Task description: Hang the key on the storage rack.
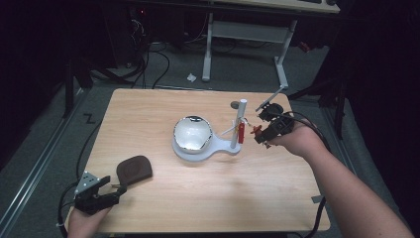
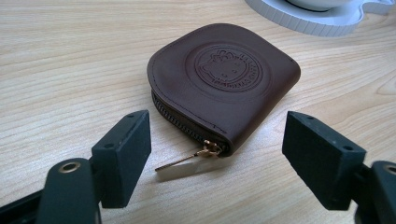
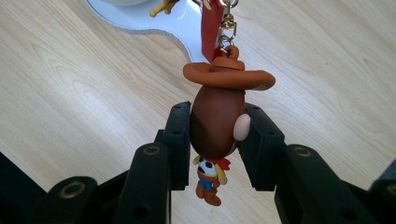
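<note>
I have my right gripper (image 3: 215, 140) clamped on the cowboy figure keychain (image 3: 218, 116) hanging beside the white stand (image 1: 205, 148), while my left gripper (image 2: 217, 156) sits spread apart before the brown zip coin pouch (image 2: 224, 81) on the table (image 1: 148, 109).

From high above my side, the fixed camera looks forward and down over the whole table (image 1: 163, 198). My left gripper camera sits low and close on the brown pouch (image 2: 224, 79); my right one, closer still, faces the cowboy figure (image 3: 217, 126). Both gripper views share the white stand (image 2: 322, 21).
</note>
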Motion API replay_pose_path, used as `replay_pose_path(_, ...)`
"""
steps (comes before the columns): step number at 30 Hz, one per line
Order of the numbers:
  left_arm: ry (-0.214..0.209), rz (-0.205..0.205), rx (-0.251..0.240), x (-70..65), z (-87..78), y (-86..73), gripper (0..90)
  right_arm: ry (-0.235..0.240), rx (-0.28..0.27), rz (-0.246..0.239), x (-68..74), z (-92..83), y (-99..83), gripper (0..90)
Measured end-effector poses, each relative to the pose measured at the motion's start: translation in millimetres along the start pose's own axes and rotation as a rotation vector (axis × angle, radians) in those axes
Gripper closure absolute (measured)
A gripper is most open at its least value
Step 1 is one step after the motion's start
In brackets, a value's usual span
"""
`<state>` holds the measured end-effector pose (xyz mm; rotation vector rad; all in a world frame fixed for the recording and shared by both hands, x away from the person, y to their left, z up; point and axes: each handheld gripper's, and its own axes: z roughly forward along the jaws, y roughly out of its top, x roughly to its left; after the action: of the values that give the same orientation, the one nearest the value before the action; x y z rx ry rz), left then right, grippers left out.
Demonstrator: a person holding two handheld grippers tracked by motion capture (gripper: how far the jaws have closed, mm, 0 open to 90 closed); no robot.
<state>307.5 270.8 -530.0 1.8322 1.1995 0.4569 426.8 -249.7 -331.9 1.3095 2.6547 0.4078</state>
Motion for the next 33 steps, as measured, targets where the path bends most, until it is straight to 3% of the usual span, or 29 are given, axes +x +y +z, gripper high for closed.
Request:
replay_pose_path(13,0.002,0.0,0.001,0.3,-0.4,-0.3,24.2,0.041,-0.029,0.022,-4.4,38.7,-1.6,65.8)
replay_pose_path(15,0.002,-0.002,0.001,0.6,-0.3,-0.4,24.2,0.051,-0.029,0.05,-3.4,42.3,-1.6,65.7)
replay_pose_path(18,0.003,-0.001,0.002,0.7,-0.2,-0.4,24.2,0.052,-0.044,0.029,-5.0,46.3,-1.5,65.2)
replay_pose_path(23,0.002,0.0,0.004,0.3,0.3,-0.3,24.2,0.046,-0.062,0.048,-3.2,45.3,-2.4,58.4)
replay_pose_path(33,0.003,0.005,0.005,-0.5,1.2,0.2,24.2,0.041,-0.077,0.045,-6.2,38.1,-11.9,56.9)
